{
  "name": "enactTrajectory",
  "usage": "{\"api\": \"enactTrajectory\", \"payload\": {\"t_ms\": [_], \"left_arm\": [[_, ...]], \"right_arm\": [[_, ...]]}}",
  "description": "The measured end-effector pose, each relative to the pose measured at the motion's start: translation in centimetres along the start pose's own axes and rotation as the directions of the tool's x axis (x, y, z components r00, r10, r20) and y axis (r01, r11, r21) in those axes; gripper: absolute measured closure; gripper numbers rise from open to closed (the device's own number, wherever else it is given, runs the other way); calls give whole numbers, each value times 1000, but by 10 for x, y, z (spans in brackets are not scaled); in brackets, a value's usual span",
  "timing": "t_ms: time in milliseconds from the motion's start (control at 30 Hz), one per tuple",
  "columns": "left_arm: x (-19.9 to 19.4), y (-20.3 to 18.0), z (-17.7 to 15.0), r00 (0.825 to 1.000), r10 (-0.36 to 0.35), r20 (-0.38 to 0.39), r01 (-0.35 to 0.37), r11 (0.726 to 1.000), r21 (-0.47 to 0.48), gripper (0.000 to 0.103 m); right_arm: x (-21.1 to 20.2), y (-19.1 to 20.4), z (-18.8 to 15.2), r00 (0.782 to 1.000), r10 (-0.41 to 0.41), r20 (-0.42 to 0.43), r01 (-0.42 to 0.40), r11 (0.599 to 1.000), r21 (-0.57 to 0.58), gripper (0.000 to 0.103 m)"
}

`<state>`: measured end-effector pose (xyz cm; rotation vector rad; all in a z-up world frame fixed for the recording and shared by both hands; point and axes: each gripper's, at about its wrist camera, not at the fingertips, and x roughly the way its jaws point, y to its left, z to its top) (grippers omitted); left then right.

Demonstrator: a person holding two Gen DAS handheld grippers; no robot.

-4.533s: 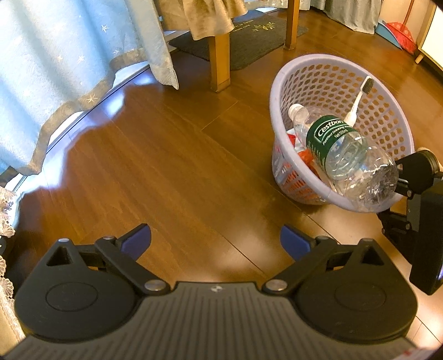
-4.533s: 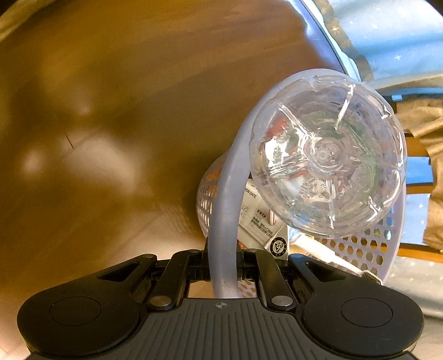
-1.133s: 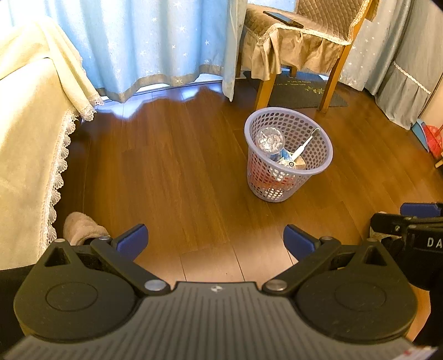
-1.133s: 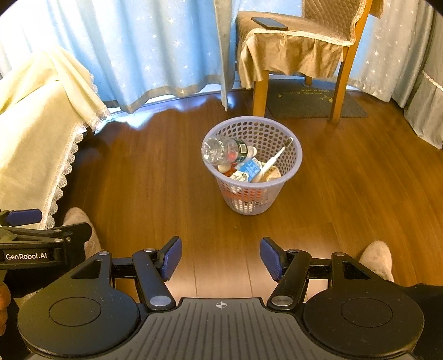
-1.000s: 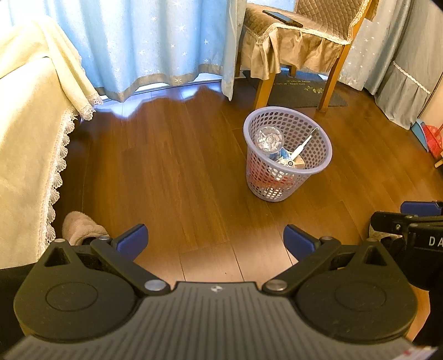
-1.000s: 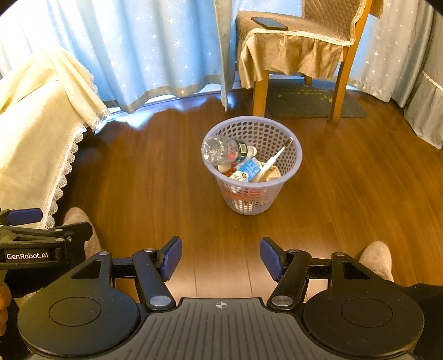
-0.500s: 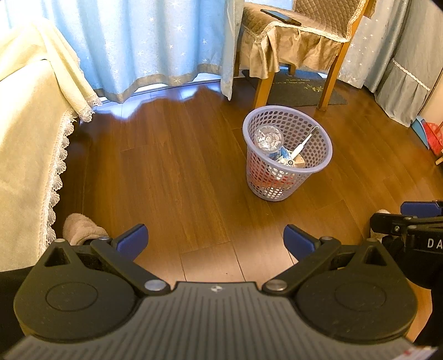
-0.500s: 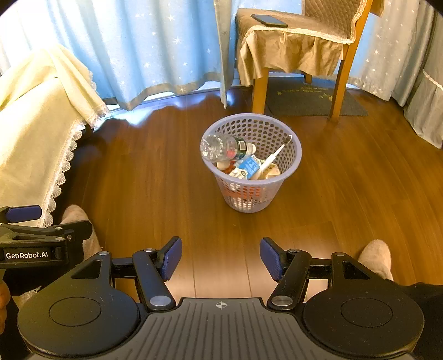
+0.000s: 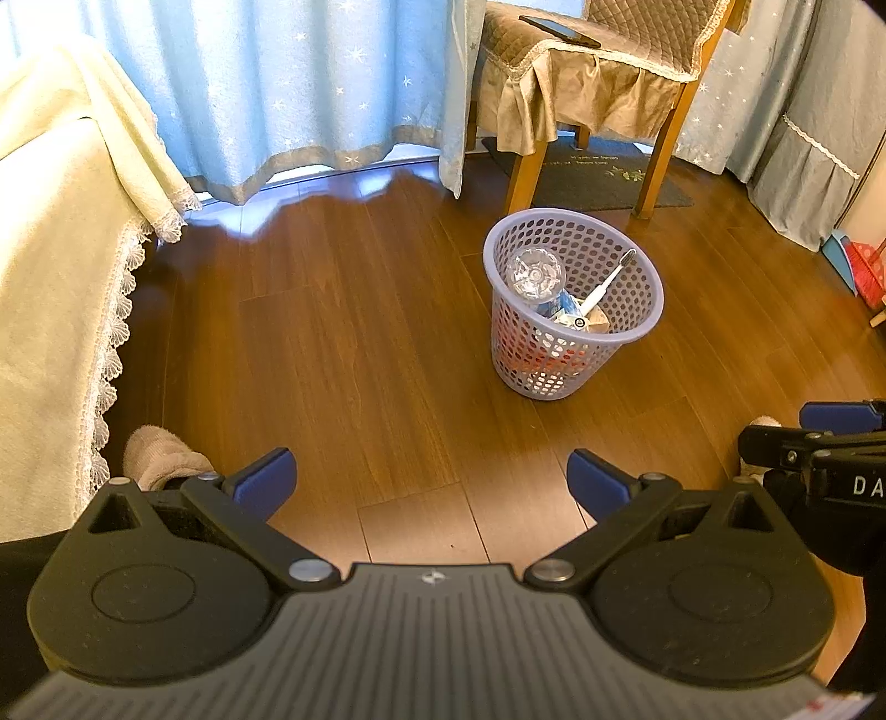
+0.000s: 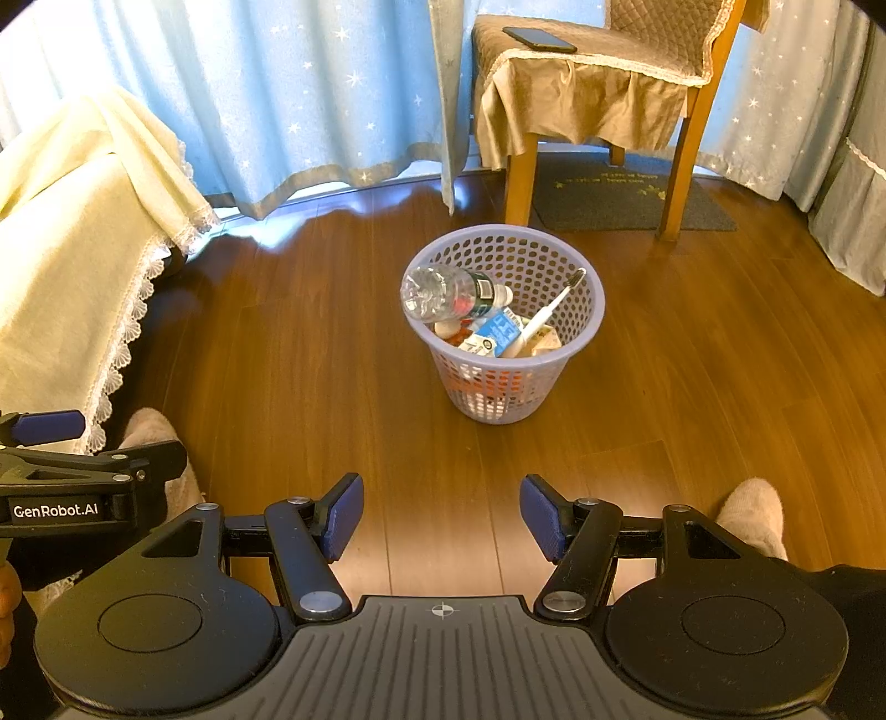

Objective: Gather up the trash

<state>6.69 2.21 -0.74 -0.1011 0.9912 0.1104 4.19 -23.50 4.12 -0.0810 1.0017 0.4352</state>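
Note:
A lilac mesh basket [image 10: 576, 342] [image 9: 648, 321] stands upright on the wooden floor, well ahead of both grippers. Inside it lie a clear plastic bottle [image 10: 443, 292] [image 9: 536, 273], a toothbrush [image 10: 548, 313] [image 9: 606, 279], a blue-and-white carton [image 10: 501, 332] and other small scraps. My left gripper [image 9: 432, 482] is open with nothing between its blue pads. My right gripper [image 10: 441, 512] is open too and holds nothing; part of it shows at the right edge of the left wrist view.
A wooden chair [image 10: 598, 94] with a brown cover and a phone [image 10: 538, 39] on its seat stands behind the basket. Blue curtains [image 10: 277, 99] hang at the back. A cream lace-edged cloth [image 10: 66, 266] covers furniture on the left. The person's slippered feet [image 10: 753, 518] [image 9: 160, 457] are near the grippers.
About four seconds back my right gripper was shut on the basket rim close up; now it is open and far from the basket. Over the last second nothing has visibly moved.

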Motion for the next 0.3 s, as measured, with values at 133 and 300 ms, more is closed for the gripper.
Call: {"api": "enactTrajectory", "payload": {"t_ms": [133, 300], "left_arm": [[0, 0, 0, 1000, -2, 1, 2, 1000, 2, 1], [0, 2, -1, 1000, -6, 20, 6, 1000, -1, 1]], "right_arm": [[0, 0, 0, 1000, 0, 0, 0, 1000, 0, 43], [1, 1, -1, 1000, -3, 3, 3, 1000, -4, 43]]}}
